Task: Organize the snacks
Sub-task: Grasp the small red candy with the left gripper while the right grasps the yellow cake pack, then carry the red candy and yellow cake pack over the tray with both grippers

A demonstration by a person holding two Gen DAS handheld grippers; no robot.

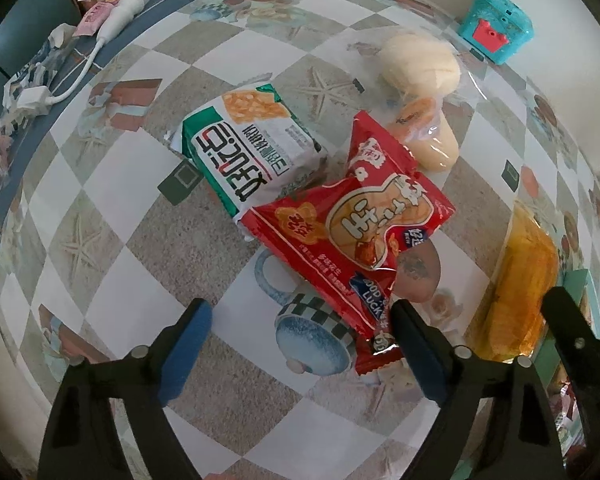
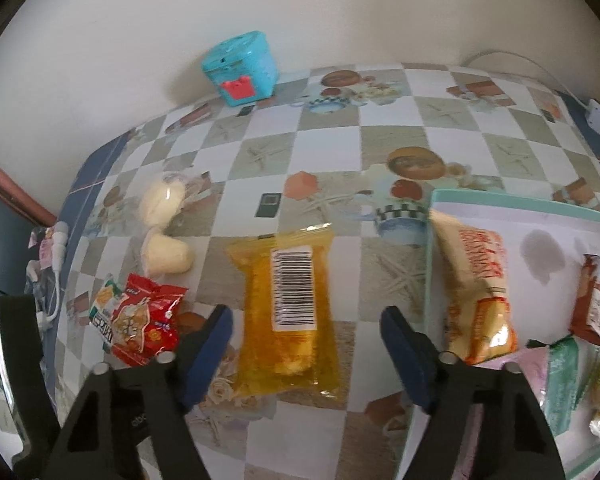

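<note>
Both grippers stand spread, gripping nothing: the right gripper [image 2: 306, 334] straddles the yellow pack [image 2: 290, 312] lying mid-table [image 2: 392, 124], just beside the tray [image 2: 520, 204] of snacks at the right edge. Left gripper [image 1: 300, 334] hangs over the red pack's [image 1: 352, 224] corner, which overlaps the white pack [image 1: 252, 140]; two buns [image 1: 420, 64] lie beyond.

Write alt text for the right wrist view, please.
The right gripper hangs open over a yellow snack packet lying barcode-up on the checkered tablecloth. A tray to its right holds several snack packs; a red packet, two pale buns and a teal box sit left and behind.
</note>
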